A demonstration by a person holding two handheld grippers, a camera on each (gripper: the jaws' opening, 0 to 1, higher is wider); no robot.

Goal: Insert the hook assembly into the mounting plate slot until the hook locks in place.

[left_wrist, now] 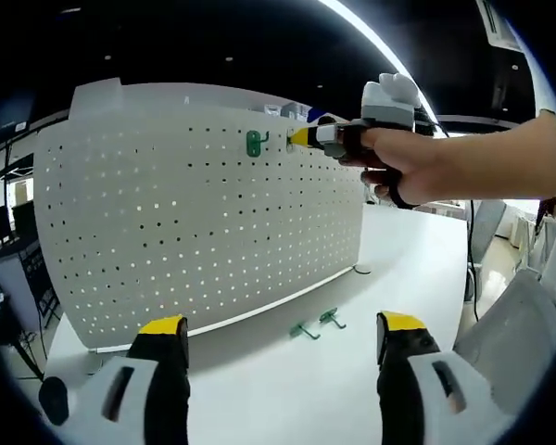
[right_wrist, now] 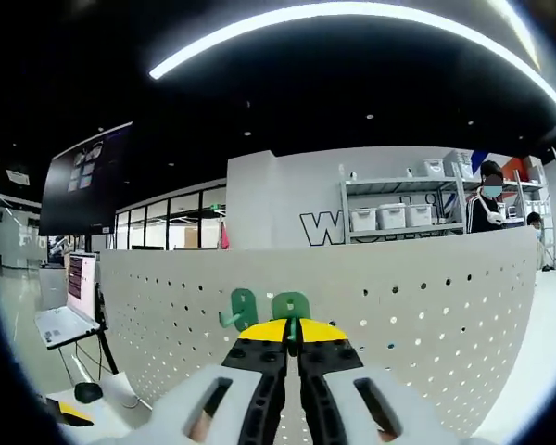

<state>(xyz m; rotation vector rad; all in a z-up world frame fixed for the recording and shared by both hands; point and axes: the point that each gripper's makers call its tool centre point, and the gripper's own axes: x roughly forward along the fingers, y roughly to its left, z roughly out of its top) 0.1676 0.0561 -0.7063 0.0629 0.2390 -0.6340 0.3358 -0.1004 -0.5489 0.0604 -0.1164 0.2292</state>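
Observation:
A white pegboard [left_wrist: 204, 213] stands upright on the white table [left_wrist: 287, 380]. One green hook [left_wrist: 253, 142] hangs near its top edge. The right gripper [left_wrist: 301, 138], held by a hand, presses a second green hook against the board just right of the first. In the right gripper view that gripper [right_wrist: 293, 332] is shut on the green hook [right_wrist: 291, 306], whose plate lies against the pegboard [right_wrist: 398, 297], beside the mounted hook [right_wrist: 239, 308]. Two more green hooks [left_wrist: 316, 324] lie on the table. My left gripper [left_wrist: 283, 336] hangs open above the table, holding nothing.
A person's forearm [left_wrist: 500, 162] crosses from the right in the left gripper view. Behind the board stand shelves with boxes [right_wrist: 398, 215] and a person [right_wrist: 489, 199]. A laptop [right_wrist: 69, 301] sits on a stand at the left.

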